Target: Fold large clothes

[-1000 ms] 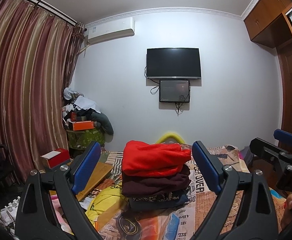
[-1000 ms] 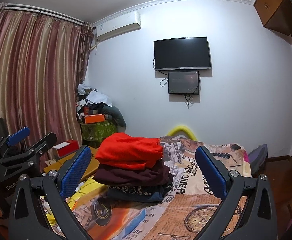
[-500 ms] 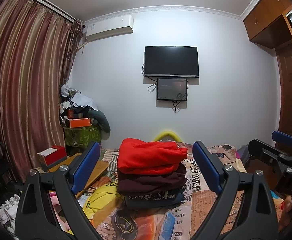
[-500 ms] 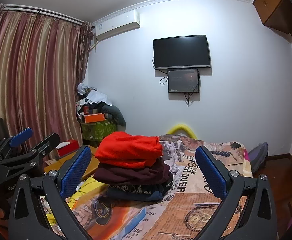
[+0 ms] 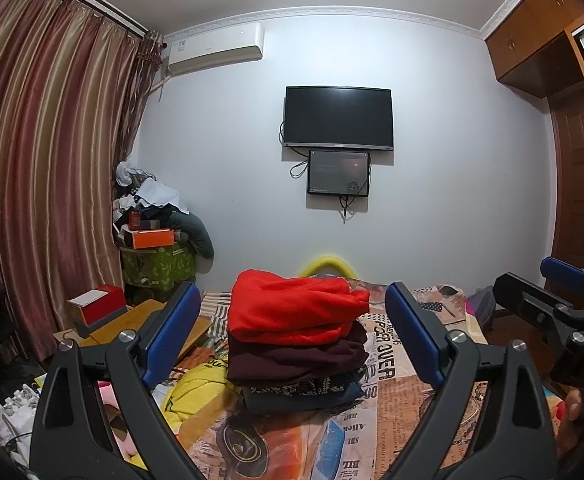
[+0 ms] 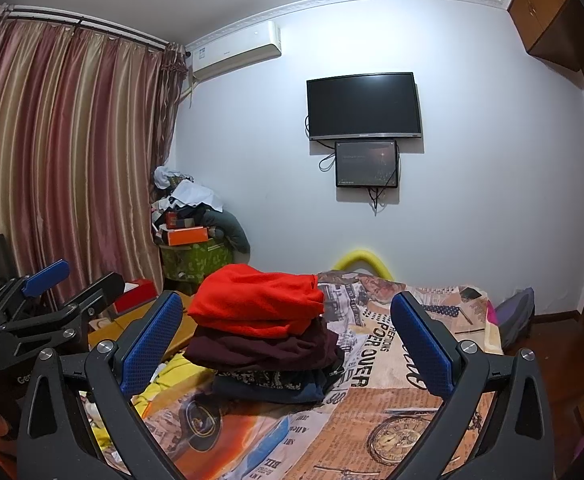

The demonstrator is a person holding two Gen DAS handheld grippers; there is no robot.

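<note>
— Where are the clothes, and which way do they lie?

— A stack of folded clothes [image 5: 298,344] sits on my bed's printed bedspread [image 5: 388,364], a red garment [image 5: 296,310] on top, a maroon one [image 5: 296,356] under it, dark patterned pieces at the bottom. Its long axis runs left to right across my view, the red garment's bunched end pointing right.

— What surrounds it?

— A loose yellow garment [image 5: 196,390] lies just left of the stack; a red box [image 5: 100,306] rests on a wooden board [image 5: 140,320] farther left, near the curtains [image 5: 48,184]. A television [image 5: 338,117] hangs on the far wall.

— And your tongs?

— My left gripper [image 5: 288,340] is spread wide, empty, touching nothing, the stack framed between its blue pads [image 5: 170,338]. My right gripper [image 6: 286,344] is equally wide apart and empty.
</note>
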